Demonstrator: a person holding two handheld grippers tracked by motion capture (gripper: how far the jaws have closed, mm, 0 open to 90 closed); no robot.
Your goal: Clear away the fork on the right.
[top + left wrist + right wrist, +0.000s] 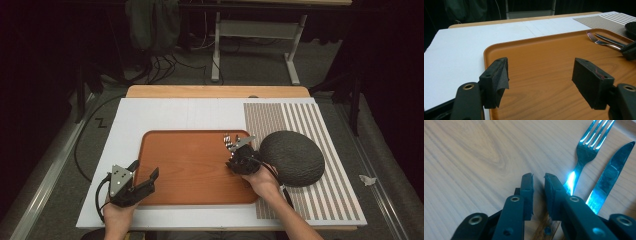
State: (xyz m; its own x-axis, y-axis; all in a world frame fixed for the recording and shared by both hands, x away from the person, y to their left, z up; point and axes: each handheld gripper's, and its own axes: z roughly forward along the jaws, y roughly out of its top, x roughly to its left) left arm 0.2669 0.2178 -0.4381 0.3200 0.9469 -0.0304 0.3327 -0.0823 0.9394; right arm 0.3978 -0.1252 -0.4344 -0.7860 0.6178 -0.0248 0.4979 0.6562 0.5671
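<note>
Left gripper idle at near-left corner of the orange wood-grain plastic tray, jaws spread wide, nothing between them; likely parked clear. Right gripper low at tray's right edge, jaws parted by a narrow gap, released. Steel fork and steel knife lie side by side on the tray just beyond, apparently just set down. Dark round melon-like ball sits on striped mat, off the tray.

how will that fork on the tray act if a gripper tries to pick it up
The fork looks like polished metal, so it is probably stiff and slippery between the jaws. It lies flat on the smooth tray, so it may slide rather than lift. The knife lies close beside it and could get nudged.
</note>
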